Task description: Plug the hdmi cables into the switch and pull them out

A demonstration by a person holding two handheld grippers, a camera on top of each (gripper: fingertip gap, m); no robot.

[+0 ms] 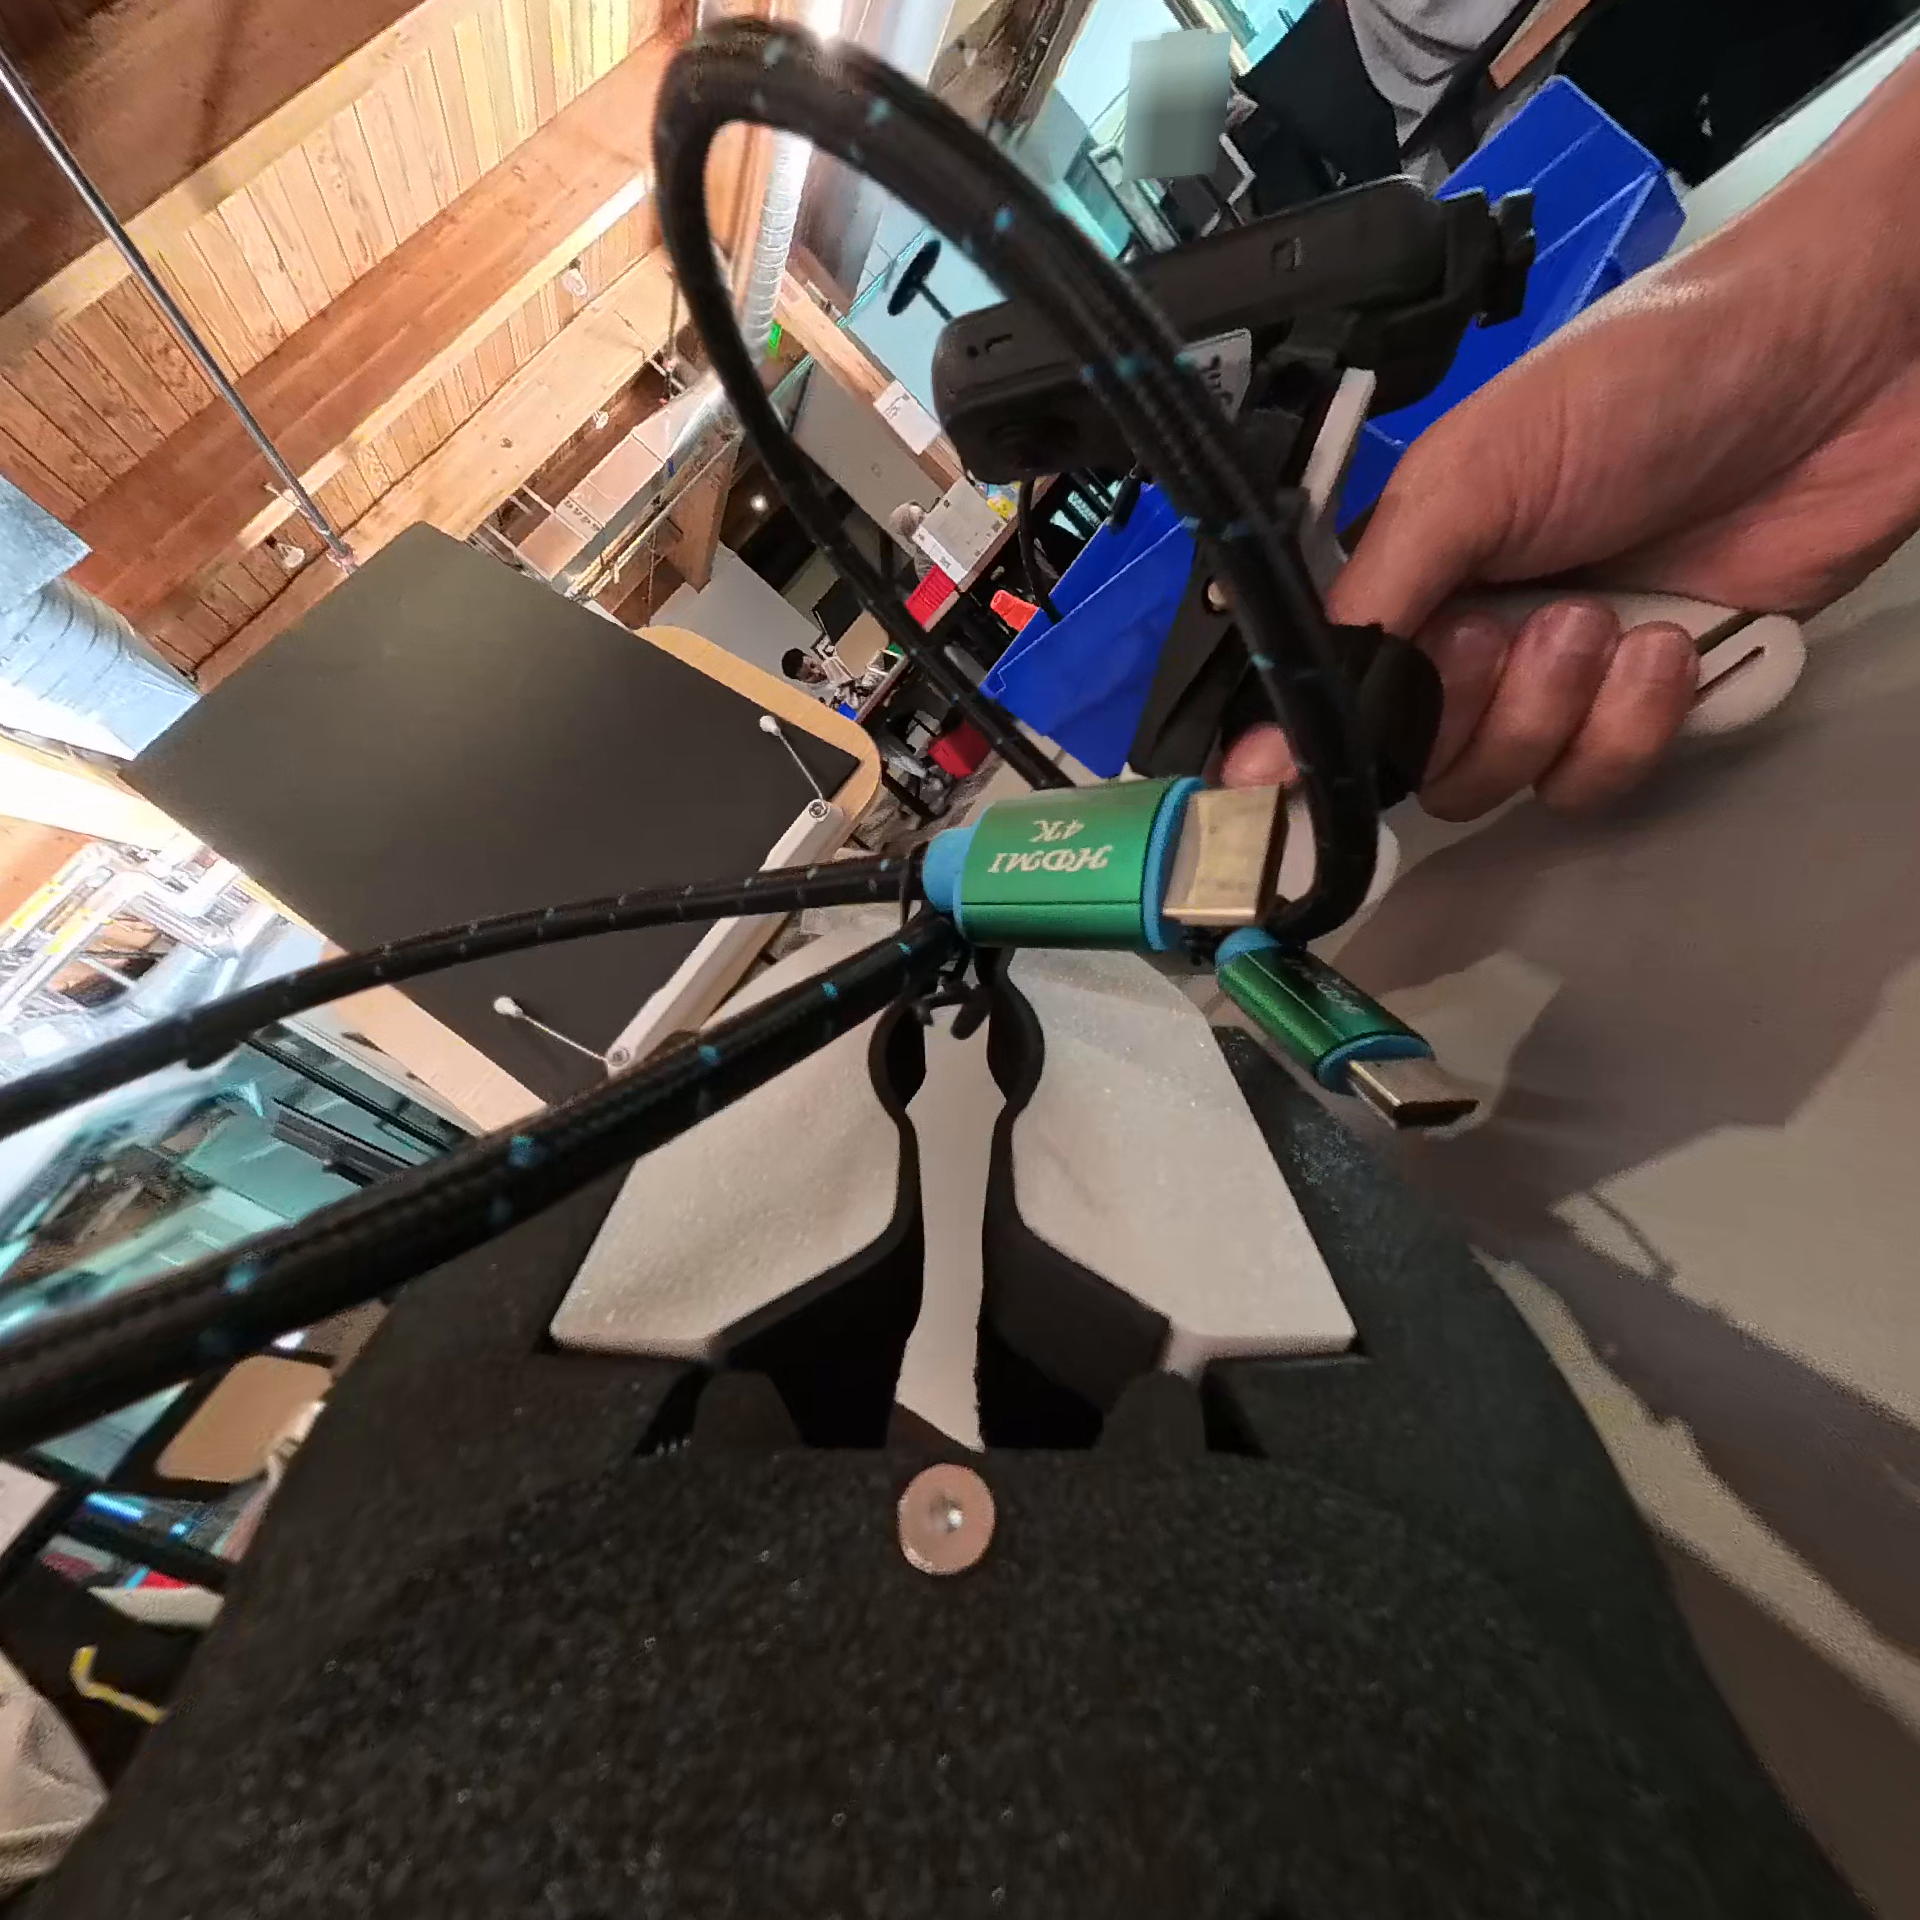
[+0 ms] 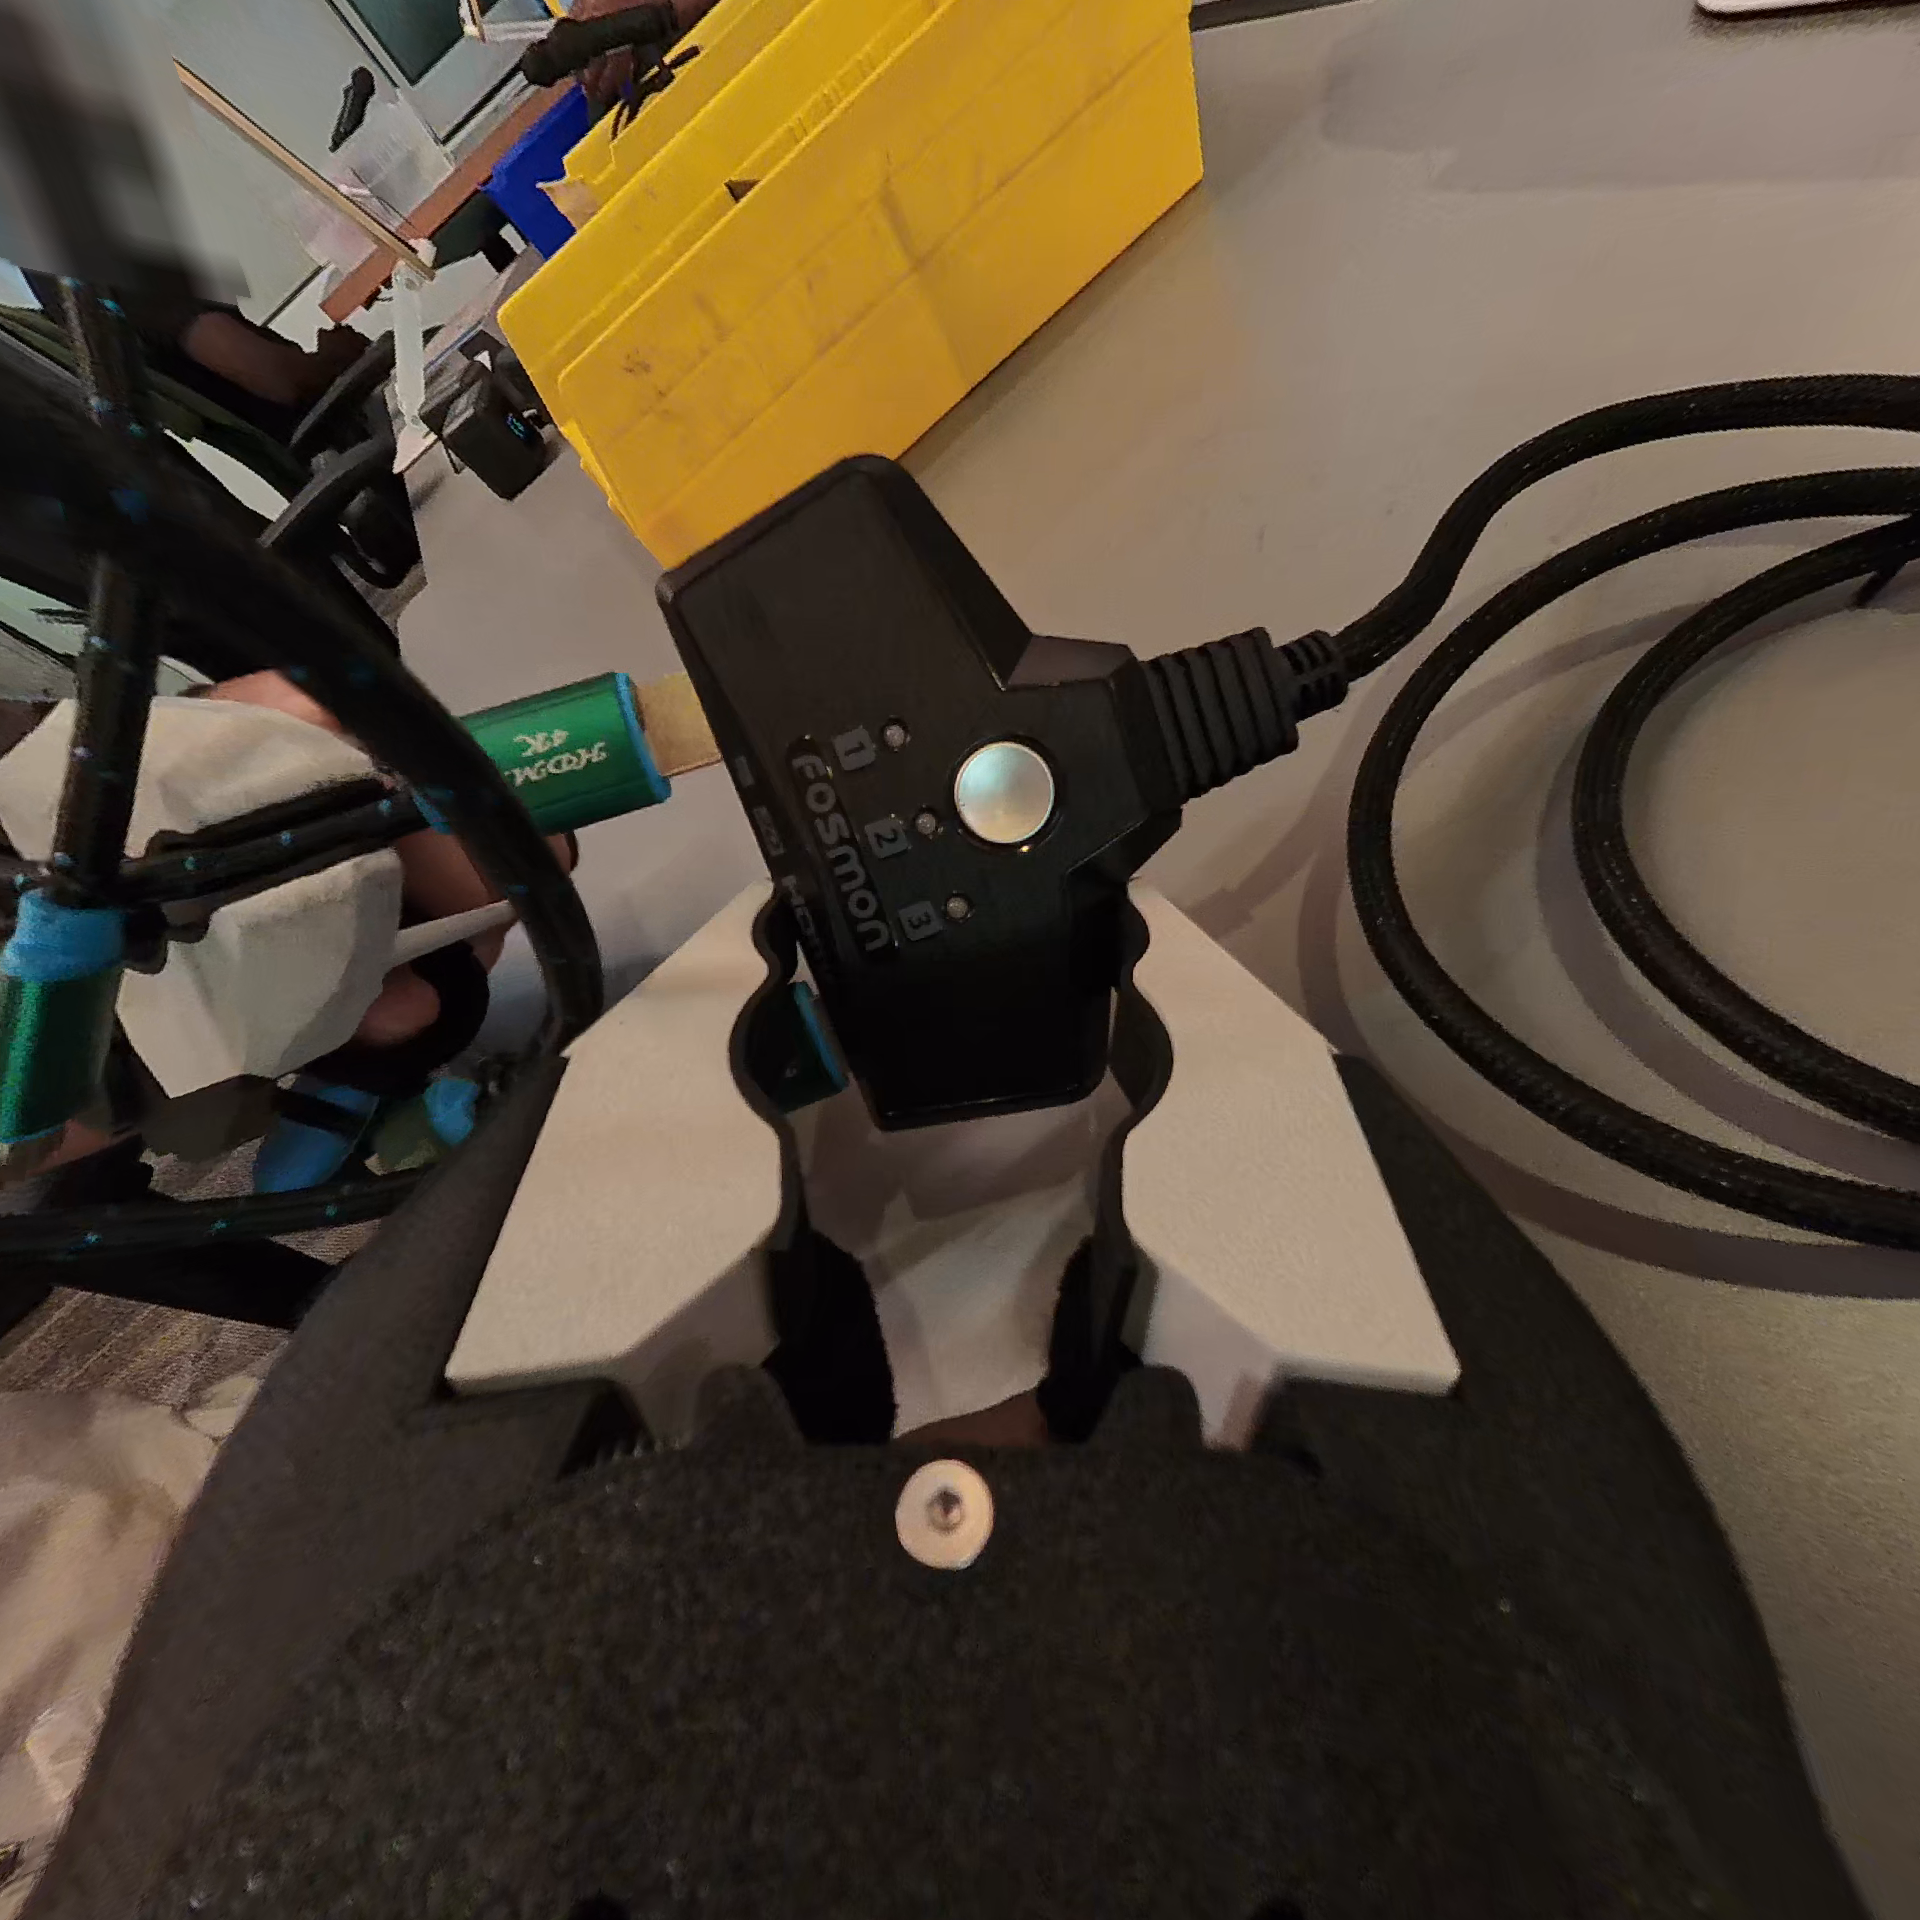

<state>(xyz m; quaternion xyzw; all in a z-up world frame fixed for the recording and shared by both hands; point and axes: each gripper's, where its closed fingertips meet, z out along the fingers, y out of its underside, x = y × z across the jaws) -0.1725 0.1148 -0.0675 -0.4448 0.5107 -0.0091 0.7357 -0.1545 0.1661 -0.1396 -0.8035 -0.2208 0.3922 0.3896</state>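
Note:
My right gripper (image 2: 951, 904) is shut on a black HDMI switch (image 2: 935, 675) with a round silver button, held above the grey table (image 2: 1455, 312). My left gripper (image 1: 961, 987) is shut on a black braided HDMI cable (image 1: 644, 914) just behind its green plug (image 1: 1070, 862). In the right wrist view that green plug (image 2: 566, 753) points at the switch's left side and its gold tip (image 2: 675, 727) meets the edge; I cannot tell how deep it sits. A second green plug (image 1: 1320, 1023) hangs loose below. Another blue-collared plug (image 2: 805, 1039) sits against the switch by my right gripper's left finger.
A yellow bin (image 2: 862, 260) stands on the table just behind the switch. The switch's own black cable (image 2: 1558, 831) coils on the table to the right. Blue bins (image 1: 1558, 208) stand behind the hand (image 1: 1662, 468) that holds the right gripper. Cable loops (image 1: 727, 312) arch over the plugs.

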